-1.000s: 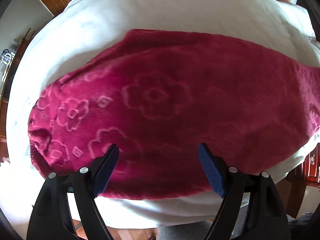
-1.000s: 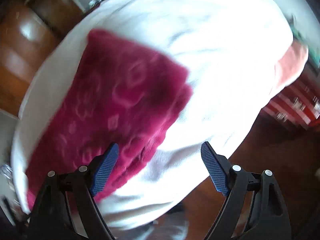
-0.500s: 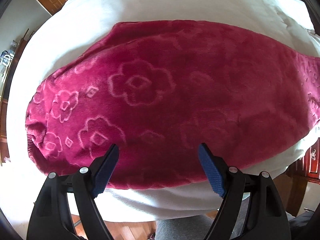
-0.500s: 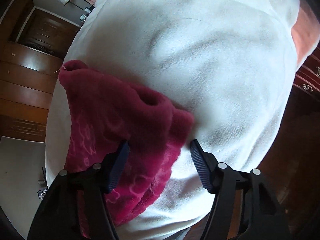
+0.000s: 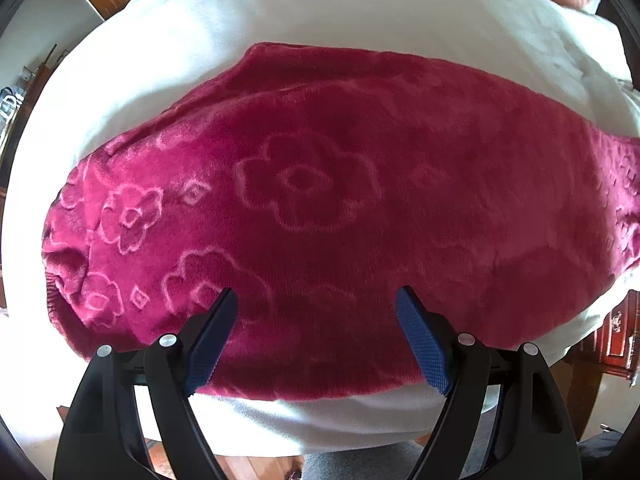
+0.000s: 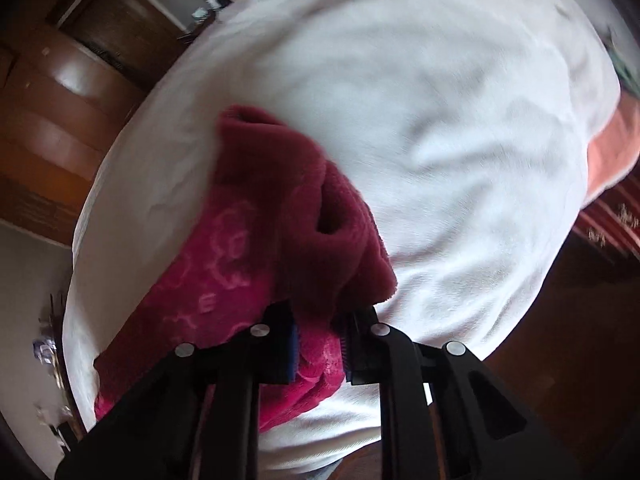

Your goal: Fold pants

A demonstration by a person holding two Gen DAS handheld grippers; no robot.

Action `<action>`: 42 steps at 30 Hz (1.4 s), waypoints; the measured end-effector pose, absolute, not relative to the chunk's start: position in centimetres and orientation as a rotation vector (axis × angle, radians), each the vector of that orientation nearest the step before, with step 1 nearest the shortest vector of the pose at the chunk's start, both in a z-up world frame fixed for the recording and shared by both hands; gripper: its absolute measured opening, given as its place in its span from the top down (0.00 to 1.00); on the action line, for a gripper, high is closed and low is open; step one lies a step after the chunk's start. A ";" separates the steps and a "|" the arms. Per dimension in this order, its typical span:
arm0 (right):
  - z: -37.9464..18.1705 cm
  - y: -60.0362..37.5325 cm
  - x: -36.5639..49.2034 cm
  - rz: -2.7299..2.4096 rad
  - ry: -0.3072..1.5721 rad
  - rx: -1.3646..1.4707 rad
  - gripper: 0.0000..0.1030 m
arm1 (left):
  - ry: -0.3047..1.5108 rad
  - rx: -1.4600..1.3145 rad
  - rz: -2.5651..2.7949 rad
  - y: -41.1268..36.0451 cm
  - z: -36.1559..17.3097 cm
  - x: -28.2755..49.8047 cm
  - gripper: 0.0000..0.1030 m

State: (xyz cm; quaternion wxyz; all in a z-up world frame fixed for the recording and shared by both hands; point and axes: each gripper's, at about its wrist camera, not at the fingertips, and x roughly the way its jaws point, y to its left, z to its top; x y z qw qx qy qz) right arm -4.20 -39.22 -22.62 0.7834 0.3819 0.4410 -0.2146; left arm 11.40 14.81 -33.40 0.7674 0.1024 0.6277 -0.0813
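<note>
Left tool point(image 5: 316, 336) spread wide; right tool point(image 6: 319, 346) closing, fabric between

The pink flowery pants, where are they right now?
The pants lie spread on the white blanket under the open left gripper. In the right wrist view, the closing right gripper pinches one end.

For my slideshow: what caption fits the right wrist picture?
Right gripper closing on crimson fleece pants over white bedding.
</note>
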 end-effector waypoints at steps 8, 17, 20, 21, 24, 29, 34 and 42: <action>-15.8 -28.8 0.8 -0.269 0.957 0.537 0.85 | 1.331 0.153 -0.258 14.4 -30.9 16.3 0.22; -16.0 -14.8 5.5 -0.052 1.037 0.409 0.85 | 1.319 0.123 -0.284 15.8 -29.6 19.9 0.22; -18.1 -10.6 7.4 0.016 1.098 0.363 0.85 | 1.338 0.119 -0.279 17.0 -29.5 20.3 0.22; -19.0 -8.7 7.9 0.044 1.120 0.322 0.85 | 1.349 0.112 -0.276 17.6 -29.9 20.6 0.22; -21.3 -4.8 8.7 0.099 1.163 0.222 0.85 | 1.376 0.086 -0.267 19.3 -30.6 21.2 0.22; -25.7 0.0 8.6 0.164 1.266 0.120 0.85 | 1.411 0.003 -0.289 22.3 -31.4 22.2 0.22; -26.8 0.6 6.6 0.164 1.296 0.102 0.85 | 1.403 -0.086 -0.380 24.5 -31.4 23.6 0.22; -25.6 -0.2 5.3 0.196 1.289 0.126 0.85 | 1.374 -0.211 -0.606 21.8 -30.1 25.9 0.17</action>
